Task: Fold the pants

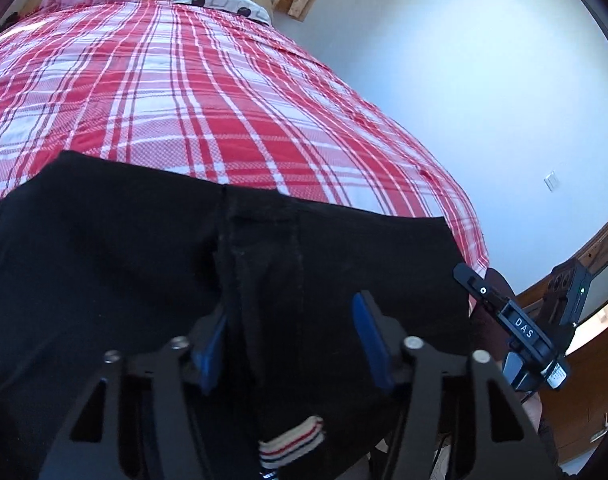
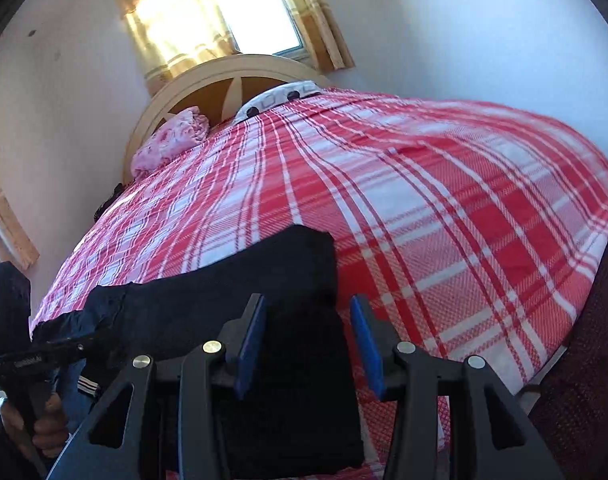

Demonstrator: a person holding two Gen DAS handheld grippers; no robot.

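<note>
Black pants (image 1: 144, 260) lie across the near edge of the bed, with a centre seam running toward the camera and a striped red, white and blue band (image 1: 292, 436) at the bottom. My left gripper (image 1: 290, 308) hovers over that seam, its blue pads apart and dark cloth between them, the right pad's face bare. In the right wrist view a narrower, doubled part of the pants (image 2: 296, 280) reaches up the bed. My right gripper (image 2: 307, 300) stands open over its right edge. Each gripper shows in the other view: right gripper (image 1: 515, 320), left gripper (image 2: 20, 356) in a hand (image 2: 40, 428).
The bed wears a red and white plaid cover (image 1: 184, 100) (image 2: 443, 200). A pink pillow (image 2: 172, 140) and a black-and-white pillow (image 2: 280, 98) lie by the headboard (image 2: 224, 80), under a curtained window (image 2: 256, 12). A dark maroon surface (image 2: 583, 360) borders the bed's right side.
</note>
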